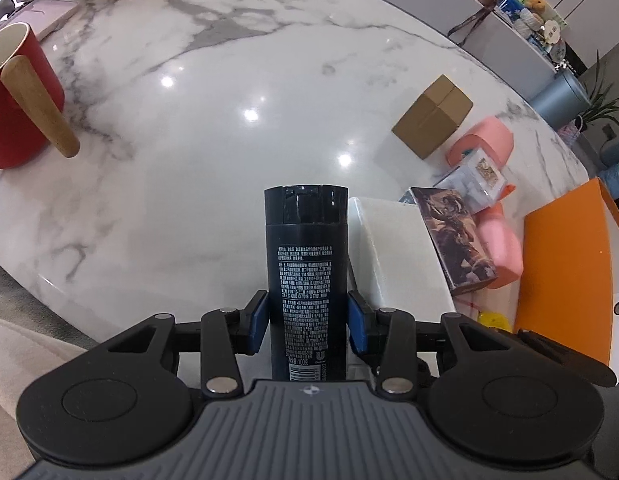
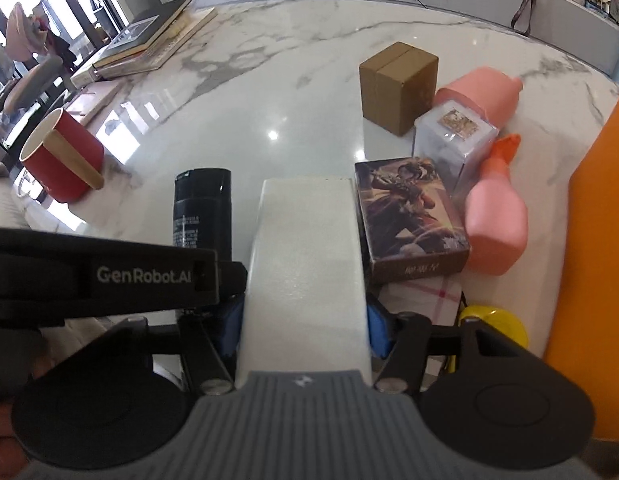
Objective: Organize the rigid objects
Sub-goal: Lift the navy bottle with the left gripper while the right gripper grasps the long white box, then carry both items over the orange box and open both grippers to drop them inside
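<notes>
Both hands are loaded at once here: the left gripper is clamped on the dark bottle, blue pads pressed to its sides, cap pointing away over the marble table; the right gripper is closed on the white box, just beside that bottle. This looks like the placing step, both items carried toward the cluster on the right, where the picture box, pink bottle, clear case and cardboard box sit close together. Next move, I'd guess, calls for lowering each piece squarely into a free gap without nudging neighbours. As for containers, the red cup stands well apart, with a wooden stick leaning across its side; its inside is hidden.
</notes>
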A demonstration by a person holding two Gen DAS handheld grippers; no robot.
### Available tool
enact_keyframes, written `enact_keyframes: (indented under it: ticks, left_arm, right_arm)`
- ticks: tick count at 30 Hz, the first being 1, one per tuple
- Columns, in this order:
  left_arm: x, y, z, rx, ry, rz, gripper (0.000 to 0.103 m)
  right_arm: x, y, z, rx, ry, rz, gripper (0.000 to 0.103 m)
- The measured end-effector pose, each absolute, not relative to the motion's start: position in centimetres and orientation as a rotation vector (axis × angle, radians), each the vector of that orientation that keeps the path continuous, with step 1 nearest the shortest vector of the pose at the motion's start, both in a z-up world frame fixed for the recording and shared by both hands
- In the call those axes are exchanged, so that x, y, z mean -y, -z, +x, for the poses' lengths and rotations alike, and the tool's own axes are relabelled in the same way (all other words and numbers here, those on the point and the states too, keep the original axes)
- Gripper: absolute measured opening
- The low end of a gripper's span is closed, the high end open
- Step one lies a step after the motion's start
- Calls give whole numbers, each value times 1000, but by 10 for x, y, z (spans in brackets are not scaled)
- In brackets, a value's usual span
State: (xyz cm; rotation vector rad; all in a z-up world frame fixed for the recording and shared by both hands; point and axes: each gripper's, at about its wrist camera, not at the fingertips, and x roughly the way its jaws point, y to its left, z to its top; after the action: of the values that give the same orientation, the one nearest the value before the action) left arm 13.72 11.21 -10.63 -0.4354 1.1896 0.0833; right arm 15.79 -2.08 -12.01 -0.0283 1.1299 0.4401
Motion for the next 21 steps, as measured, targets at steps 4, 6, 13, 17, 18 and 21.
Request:
enact_keyframes:
  ticks: [4, 6, 13, 17, 18, 21]
  left_arm:
    - [-112, 105, 137, -1183, -90, -437, 47]
    - [-112, 102, 136, -1178, -88, -437, 47]
    - [-112, 88, 129, -1159, -85, -443, 47]
    - [-108, 78, 125, -1140, -92, -434, 47]
    - [-107, 75, 124, -1134, -91, -438, 47]
    - [-103, 63, 121, -1112, -74, -450, 47]
  right_arm:
    - [34, 117, 157, -1132, -450, 44, 60]
    - [41, 112, 154, -1120, -455, 65, 60]
    - [57, 92, 148, -1081, -452, 131, 60]
    - [70, 77, 140, -1043, -442, 169, 60]
    - [73, 72, 138, -1030, -442, 173, 60]
    - [83, 58, 133, -991, -439, 194, 60]
